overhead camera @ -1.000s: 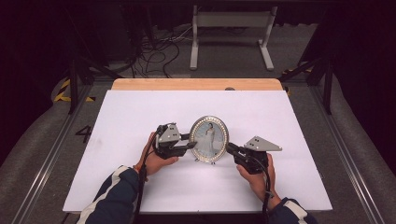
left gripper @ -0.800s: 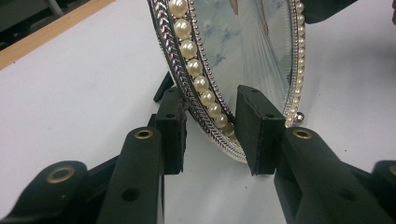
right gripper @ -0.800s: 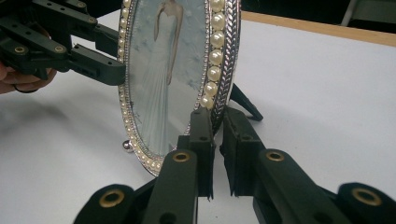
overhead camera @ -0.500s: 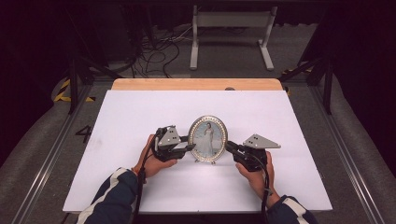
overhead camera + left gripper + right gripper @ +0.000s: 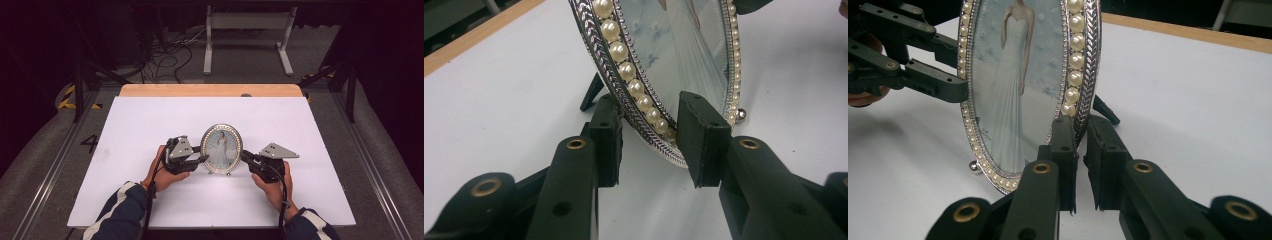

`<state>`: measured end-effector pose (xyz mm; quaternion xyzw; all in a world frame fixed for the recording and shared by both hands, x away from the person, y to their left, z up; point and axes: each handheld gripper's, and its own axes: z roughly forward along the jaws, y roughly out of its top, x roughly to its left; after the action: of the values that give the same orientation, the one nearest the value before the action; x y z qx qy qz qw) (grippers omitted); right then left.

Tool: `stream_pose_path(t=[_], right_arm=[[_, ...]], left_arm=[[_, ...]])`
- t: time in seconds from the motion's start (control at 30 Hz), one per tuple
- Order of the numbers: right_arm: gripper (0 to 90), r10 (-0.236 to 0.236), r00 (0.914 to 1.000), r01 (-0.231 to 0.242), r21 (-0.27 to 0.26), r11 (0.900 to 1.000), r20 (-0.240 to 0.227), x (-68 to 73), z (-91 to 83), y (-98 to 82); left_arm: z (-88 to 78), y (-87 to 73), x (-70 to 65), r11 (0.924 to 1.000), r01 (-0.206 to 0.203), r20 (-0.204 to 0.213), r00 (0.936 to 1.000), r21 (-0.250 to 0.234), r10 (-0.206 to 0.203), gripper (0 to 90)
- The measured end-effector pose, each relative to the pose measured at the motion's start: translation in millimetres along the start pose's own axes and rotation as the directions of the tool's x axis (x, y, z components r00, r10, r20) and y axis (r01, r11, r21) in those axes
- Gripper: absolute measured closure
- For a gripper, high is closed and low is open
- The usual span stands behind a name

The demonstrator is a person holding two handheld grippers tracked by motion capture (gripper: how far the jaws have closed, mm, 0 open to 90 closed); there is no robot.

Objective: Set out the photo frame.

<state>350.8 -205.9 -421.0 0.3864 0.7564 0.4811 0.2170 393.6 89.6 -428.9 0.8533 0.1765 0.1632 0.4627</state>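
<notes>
A: Right gripper point(image 5: 1077, 150) jaws nearly closed, pinching the beaded rim of the oval picture frame point(image 5: 221, 148) at its 3 o'clock edge. One pad on the glass side, one behind the rim.

B: And the left gripper point(image 5: 651, 142)?

A: Jaws part open, straddling the rim at the frame's 9 o'clock. In the left gripper view there's a gap between the front pad and the pearl beading; the rear pad sits just behind the rim, and I can't tell if it touches. They've just eased open a hair. So it brackets the rim but doesn't clamp it.

B: Frame position?

A: Upright at the centre of the white surface point(image 5: 150, 125), ball feet point(image 5: 741, 115) down, black easel strut point(image 5: 592, 92) out behind it. Picture faces the person, whose hands come in from 6 o'clock.

B: Risks?

A: My read:
- Only one real grip. If the right jaws release before the strut bears weight, the frame tips backward.
- The right pinch sits on a narrow curved rim; any twist and it could slip off the beading.
- If the left jaws close unevenly, the front pad lands on glass, which could push the frame sideways or pivot it on the feet.
- Pulling either gripper out along the surface could drag the frame.

B: Fix?

A: Settle the strut, then open the right slowly.
</notes>
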Motion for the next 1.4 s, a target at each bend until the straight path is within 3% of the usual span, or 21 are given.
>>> stream_pose_path(t=[0.57,0.7,0.93,1.1,1.3,1.4], right_arm=[[79.2,-0.033,0.9994,0.033,0.024,0.999,0.012,4.0,-0.1,-0.1],[78.8,-0.089,0.9954,0.087,0.040,0.995,0.035,7.7,1.0,-0.1],[77.4,-0.116,0.9925,0.114,0.054,0.992,0.038,8.4,-0.3,1.0],[73.4,-0.160,0.9861,0.157,0.077,0.985,0.044,9.6,-1.4,1.8],[69.9,-0.172,0.9843,0.167,0.094,0.981,0.041,9.6,-2.4,1.6],[67.0,-0.178,0.9834,0.174,0.098,0.980,0.037,9.7,-3.2,1.4]], left_arm=[[0.2,-0.3,0.7,1.0000,-0.007,0.002,1.0000,-0.002,0.007,62.7],[0.4,0.2,-0.1,0.9999,-0.010,-0.005,0.9999,-0.002,0.010,62.4],[-2.0,0.5,-0.8,0.9996,-0.029,-0.007,0.9996,0.006,0.029,61.2],[-3.7,0.7,-1.2,0.9991,-0.041,0.003,0.9992,0.013,0.041,57.8],[-7.2,1.4,-2.7,0.9983,-0.055,0.004,0.9985,0.018,0.055,52.6],[-7.9,1.3,-2.4,0.9978,-0.059,-0.002,0.9983,0.032,0.059,45.3]])
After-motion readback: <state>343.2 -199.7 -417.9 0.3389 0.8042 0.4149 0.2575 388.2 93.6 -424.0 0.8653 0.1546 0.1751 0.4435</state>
